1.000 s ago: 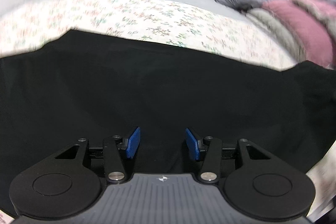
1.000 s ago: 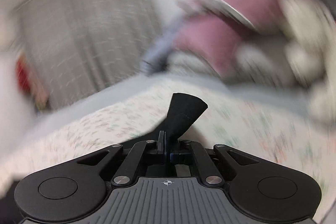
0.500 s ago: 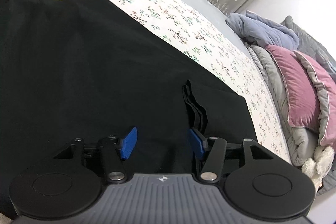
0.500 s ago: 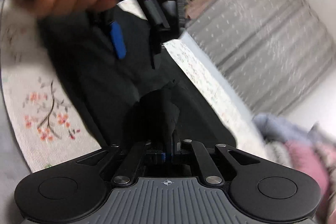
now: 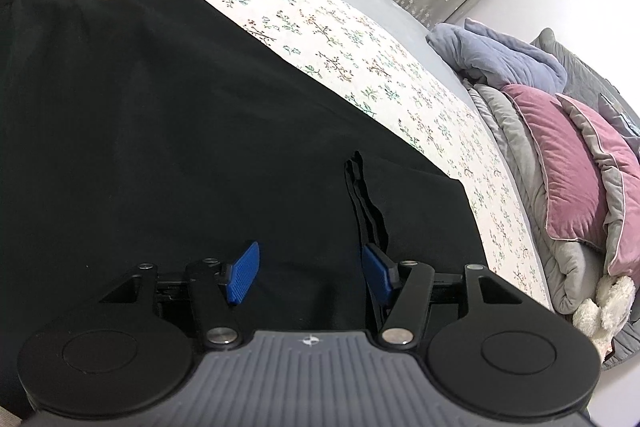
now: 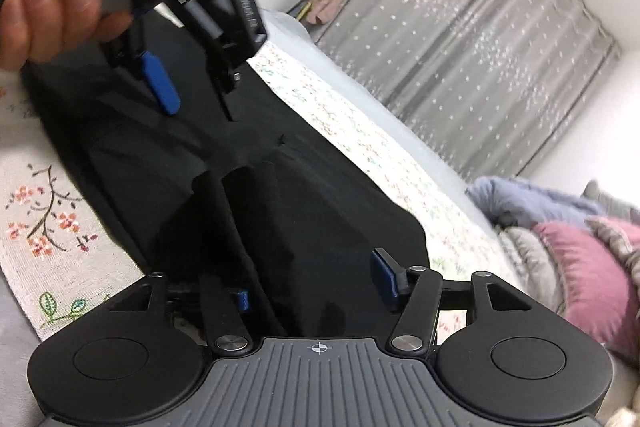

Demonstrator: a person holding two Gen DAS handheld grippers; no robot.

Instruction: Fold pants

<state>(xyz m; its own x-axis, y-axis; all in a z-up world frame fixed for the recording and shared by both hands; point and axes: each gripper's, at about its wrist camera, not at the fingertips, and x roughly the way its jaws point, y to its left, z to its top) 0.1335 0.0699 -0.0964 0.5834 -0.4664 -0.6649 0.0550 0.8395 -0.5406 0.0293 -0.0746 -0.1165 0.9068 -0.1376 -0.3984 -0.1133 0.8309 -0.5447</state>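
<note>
Black pants (image 5: pixel 168 131) lie spread on the flowered bedsheet (image 5: pixel 320 23), with a folded layer and stacked edges (image 5: pixel 366 203) at the right. My left gripper (image 5: pixel 310 273) is open and empty, low over the cloth. In the right wrist view the pants (image 6: pixel 320 211) lie folded below my right gripper (image 6: pixel 314 287), which is open with cloth lying loose between its fingers. The left gripper (image 6: pixel 188 83) shows there too, held by a hand above the pants.
Pink pillows (image 5: pixel 576 163), a grey quilt (image 5: pixel 516 131) and a blue blanket (image 5: pixel 504 59) are piled at the head of the bed. A grey curtain (image 6: pixel 460 39) hangs behind. A white plush toy (image 5: pixel 604 307) lies by the pillows.
My right gripper carried a pinched end of the pants over onto the rest and has opened, letting go. My left gripper stayed open and swung to face the pillows.
</note>
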